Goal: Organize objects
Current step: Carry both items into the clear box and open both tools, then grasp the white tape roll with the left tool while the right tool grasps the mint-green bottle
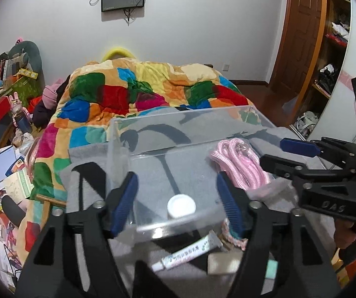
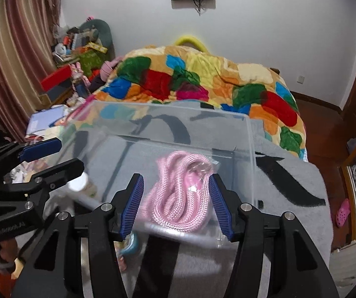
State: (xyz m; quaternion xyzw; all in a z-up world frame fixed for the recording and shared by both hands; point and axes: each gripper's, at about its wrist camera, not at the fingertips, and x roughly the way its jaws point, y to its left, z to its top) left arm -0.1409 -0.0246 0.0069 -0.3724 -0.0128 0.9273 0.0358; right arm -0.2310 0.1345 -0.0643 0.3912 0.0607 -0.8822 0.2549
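My left tongs (image 1: 178,198) gape over the white-capped bottle (image 1: 181,207); my right tongs (image 2: 176,206) gape around the pink rope (image 2: 180,193) in the clear bin (image 2: 251,134).

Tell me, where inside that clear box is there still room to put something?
The clear box has bare floor along its far wall and in the middle, between the white-capped bottle and the pink rope. The near right corner, filled by the rope, is crowded.
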